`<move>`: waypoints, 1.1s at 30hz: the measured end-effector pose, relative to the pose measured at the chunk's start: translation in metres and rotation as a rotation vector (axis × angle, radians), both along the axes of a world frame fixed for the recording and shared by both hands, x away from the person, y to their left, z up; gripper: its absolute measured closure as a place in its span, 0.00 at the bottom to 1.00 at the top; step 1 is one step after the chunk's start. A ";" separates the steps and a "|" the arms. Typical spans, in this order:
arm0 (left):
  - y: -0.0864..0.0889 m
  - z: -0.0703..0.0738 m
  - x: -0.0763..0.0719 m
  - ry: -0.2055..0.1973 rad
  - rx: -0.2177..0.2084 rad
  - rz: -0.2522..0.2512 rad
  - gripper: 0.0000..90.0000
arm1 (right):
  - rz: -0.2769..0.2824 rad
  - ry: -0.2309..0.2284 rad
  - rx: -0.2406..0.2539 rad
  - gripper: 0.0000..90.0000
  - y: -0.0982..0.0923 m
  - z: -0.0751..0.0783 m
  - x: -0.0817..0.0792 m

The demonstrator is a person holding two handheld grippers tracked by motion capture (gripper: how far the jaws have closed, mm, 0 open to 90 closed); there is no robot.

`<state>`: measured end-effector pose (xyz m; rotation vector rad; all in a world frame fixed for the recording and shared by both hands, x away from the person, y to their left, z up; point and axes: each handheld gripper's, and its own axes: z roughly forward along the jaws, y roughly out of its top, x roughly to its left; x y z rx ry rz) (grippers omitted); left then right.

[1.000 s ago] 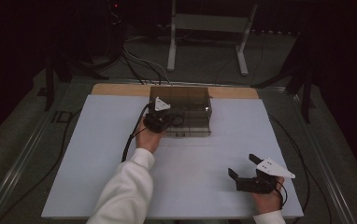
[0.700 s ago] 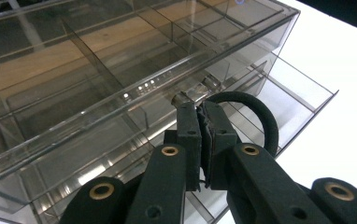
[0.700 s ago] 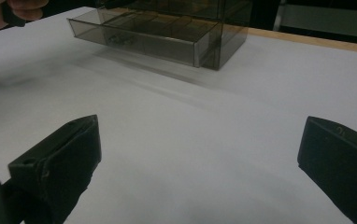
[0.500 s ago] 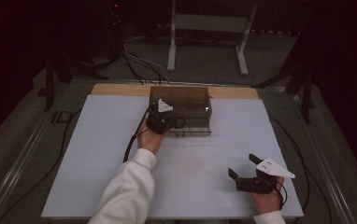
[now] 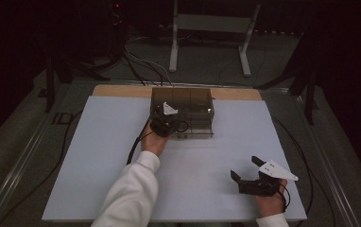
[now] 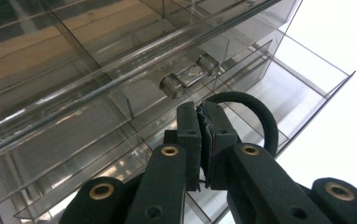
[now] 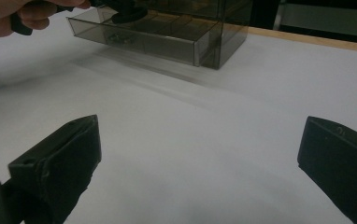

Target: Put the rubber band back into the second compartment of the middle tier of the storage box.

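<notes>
Left gripper view, left hand-held gripper [image 6: 203, 140] clamped on black band [image 6: 256, 112].

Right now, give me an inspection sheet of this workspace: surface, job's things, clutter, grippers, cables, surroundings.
Surface: white sheet over a wooden board whose far edge shows; bare apart from the items below.
Job's things: smoky clear drawer box at the far middle, lower drawer pulled out; black elastic loop.
Clutter: nothing seen.
Grippers: left gripper shut on the black elastic loop, over the open drawer; right gripper open, empty, near the front right of the sheet.
Cables: one black cable trails from the left gripper; others lie on the floor beyond.
Surroundings: dark room, white metal stand behind the table.
</notes>
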<state>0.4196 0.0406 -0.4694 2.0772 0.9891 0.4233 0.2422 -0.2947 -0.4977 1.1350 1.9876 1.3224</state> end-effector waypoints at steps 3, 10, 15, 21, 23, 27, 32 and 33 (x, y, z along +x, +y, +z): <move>-0.002 -0.002 0.000 0.001 0.012 0.007 0.97 | -0.001 0.000 0.000 0.00 0.000 0.000 0.000; -0.005 -0.005 0.002 0.008 0.030 0.017 0.97 | -0.002 0.000 0.000 0.00 0.000 0.000 0.000; -0.008 -0.005 0.002 0.012 0.039 0.021 0.97 | -0.002 0.001 0.000 0.00 0.000 0.000 0.000; -0.010 -0.006 0.002 0.014 0.038 0.022 0.86 | -0.003 -0.001 0.000 0.00 -0.001 0.000 0.000; -0.010 -0.006 0.002 0.027 0.027 0.013 0.77 | -0.004 -0.001 0.002 0.00 -0.001 0.000 0.000; -0.008 -0.006 0.001 0.040 0.004 0.019 0.63 | -0.003 -0.001 0.000 0.00 -0.001 0.000 0.000; -0.002 0.000 -0.001 0.038 -0.018 0.017 0.60 | -0.006 0.001 0.000 0.00 -0.001 0.000 0.000; -0.001 0.002 -0.003 0.033 -0.020 0.019 0.60 | -0.006 0.001 0.000 0.00 -0.001 0.000 0.000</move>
